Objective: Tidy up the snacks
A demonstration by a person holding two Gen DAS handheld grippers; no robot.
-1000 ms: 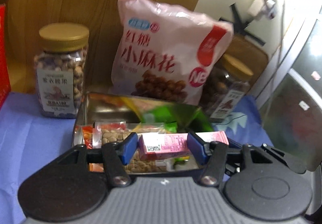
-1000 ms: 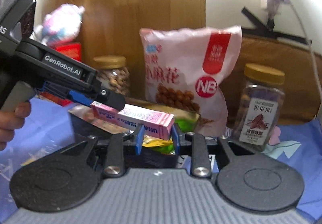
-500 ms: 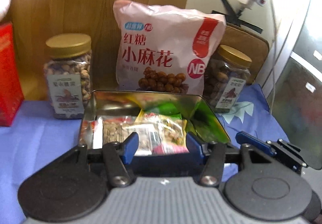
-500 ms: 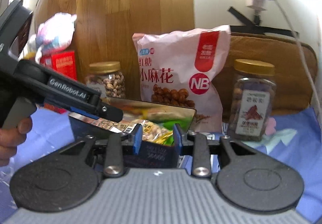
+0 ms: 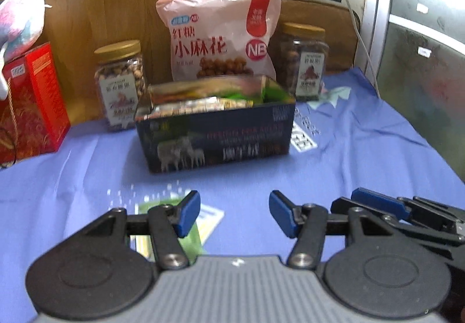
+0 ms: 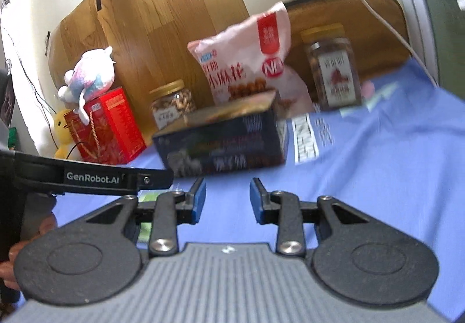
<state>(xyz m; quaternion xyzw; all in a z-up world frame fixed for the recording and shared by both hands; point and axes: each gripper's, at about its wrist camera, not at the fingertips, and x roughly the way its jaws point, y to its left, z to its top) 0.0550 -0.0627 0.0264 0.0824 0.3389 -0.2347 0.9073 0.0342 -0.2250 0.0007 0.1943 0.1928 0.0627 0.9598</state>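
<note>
A dark open box (image 5: 216, 137) full of snack packets stands on the blue cloth, also in the right wrist view as the box (image 6: 223, 145). Behind it lean a pink snack bag (image 5: 221, 35) and two gold-lidded jars, a left jar (image 5: 119, 82) and a right jar (image 5: 303, 58). My left gripper (image 5: 234, 214) is open and empty, well back from the box, with a green-and-white packet (image 5: 177, 224) lying flat under its left finger. My right gripper (image 6: 227, 200) is open and empty too, short of the box. The left tool (image 6: 87, 177) reaches in from the left.
A red gift box (image 5: 29, 102) with a plush toy (image 5: 17, 18) on top stands at the left. A wooden board leans on the wall behind. A grey appliance (image 5: 421, 76) borders the right side. A person's hand (image 6: 32, 230) holds the left tool.
The pink carton held between both grippers a second ago is gone from them. Both grippers have pulled back from the box, which now shows its dark front face, and the right one has rolled.
</note>
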